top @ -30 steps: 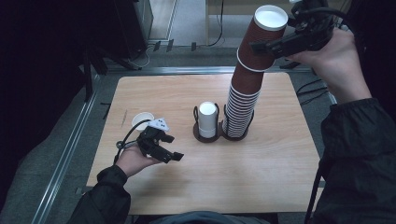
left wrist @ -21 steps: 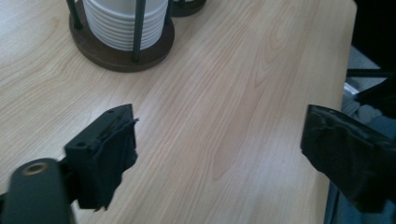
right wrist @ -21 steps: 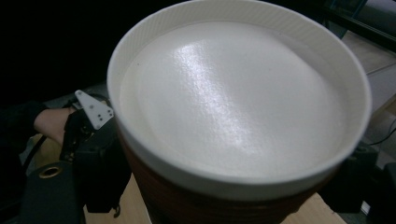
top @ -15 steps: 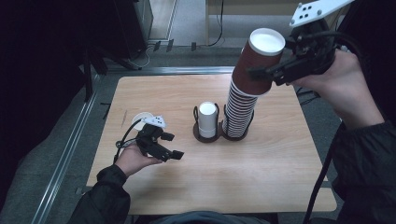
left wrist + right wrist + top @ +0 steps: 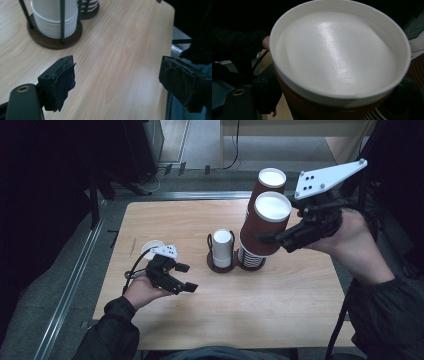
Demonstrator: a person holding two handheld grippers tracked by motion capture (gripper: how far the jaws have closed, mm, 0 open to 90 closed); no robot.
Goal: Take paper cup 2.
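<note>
The right tongs (image 5: 272, 238) pinch an upright brown cup (image 5: 265, 225), right of the spread, empty left tongs (image 5: 186, 277).

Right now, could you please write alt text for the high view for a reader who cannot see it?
The right gripper holds a brown paper cup beside a tall stack of brown cups at the middle of a wooden table. A shorter stack of white cups stands left of it, and the left gripper rests open near the table's left edge.
</note>
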